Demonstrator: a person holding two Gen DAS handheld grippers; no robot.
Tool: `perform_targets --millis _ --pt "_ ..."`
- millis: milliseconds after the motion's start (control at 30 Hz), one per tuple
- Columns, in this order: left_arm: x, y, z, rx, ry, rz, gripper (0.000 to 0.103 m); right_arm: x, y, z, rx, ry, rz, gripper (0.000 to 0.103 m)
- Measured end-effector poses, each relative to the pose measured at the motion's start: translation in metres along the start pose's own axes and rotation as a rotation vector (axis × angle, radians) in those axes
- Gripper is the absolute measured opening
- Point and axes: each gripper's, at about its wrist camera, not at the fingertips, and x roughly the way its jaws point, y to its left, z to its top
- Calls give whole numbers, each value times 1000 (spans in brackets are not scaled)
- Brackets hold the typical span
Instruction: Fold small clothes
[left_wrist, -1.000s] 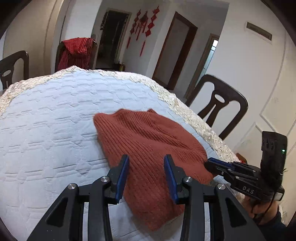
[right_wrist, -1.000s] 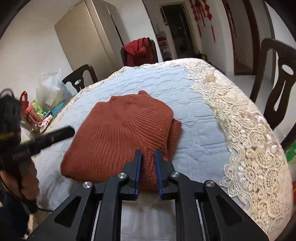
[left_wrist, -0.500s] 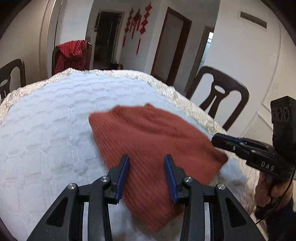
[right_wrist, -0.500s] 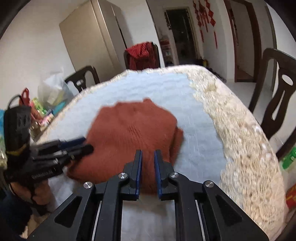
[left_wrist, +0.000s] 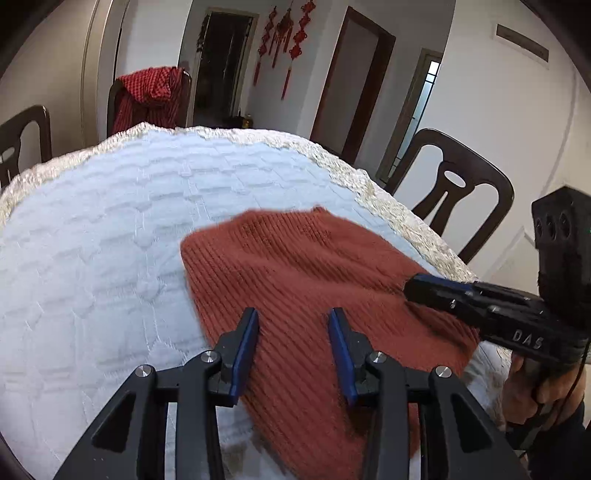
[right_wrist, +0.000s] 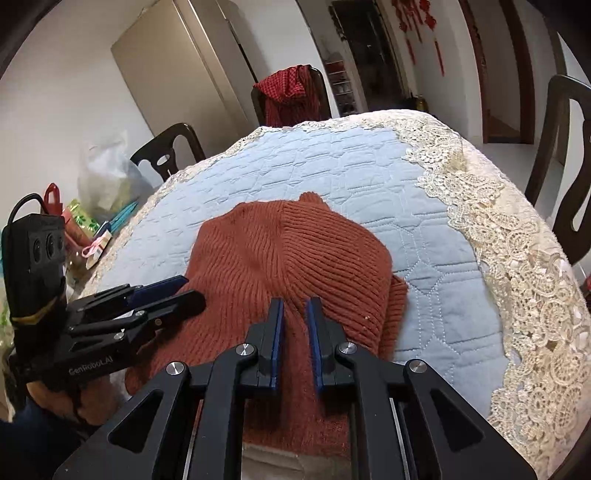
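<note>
Sweater (right_wrist: 288, 258), rust-red and rib-knit, lay already folded into a thick bundle at the near edge of the quilted blue tablecloth (right_wrist: 332, 166), both tools hovering over it.

From where I stood, the left gripper (left_wrist: 293, 347) had its blue-padded tongs set wide apart above the knit, holding nothing. The right gripper (right_wrist: 295, 332) had its tongs drawn close with only a narrow gap, and I could not tell whether any wool was caught between them. The knit looked soft, floppy and light, likely to sag and stretch if lifted by one point. I judged the near hem, with one tool at each outer corner, the best hold. Lace trim (right_wrist: 517, 258) ran along the table edge beside it.
</note>
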Motion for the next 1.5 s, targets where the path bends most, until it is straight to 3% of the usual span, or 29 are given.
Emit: perform_targets --millis 133,267,433,600,767,933,1100,1500 --pt "11 7 16 -16 -5 54 42 7 -2 18 17 -29 -34 13" --pt "34 11 12 -13 61 53 43 36 -22 21 57 50 -107 16" --pt "14 8 7 -13 30 31 42 19 -30 16 94 16 -58 17" --pt "-25 -4 -9 15 -15 -19 42 -24 -7 -2 -16 -47 -35 17" --pt "-48 -22 -36 43 -7 -60 42 -44 11 -30 -129 -28 -34 17" --pt "-42 -39 -59 138 -18 42 43 -34 8 -56 -164 34 -89 17" --pt "-41 -35 -56 116 -15 38 44 -31 12 -57 -185 8 -124 17" --pt "-51 -26 -45 12 -19 60 45 -48 11 -45 -102 -59 -80 17"
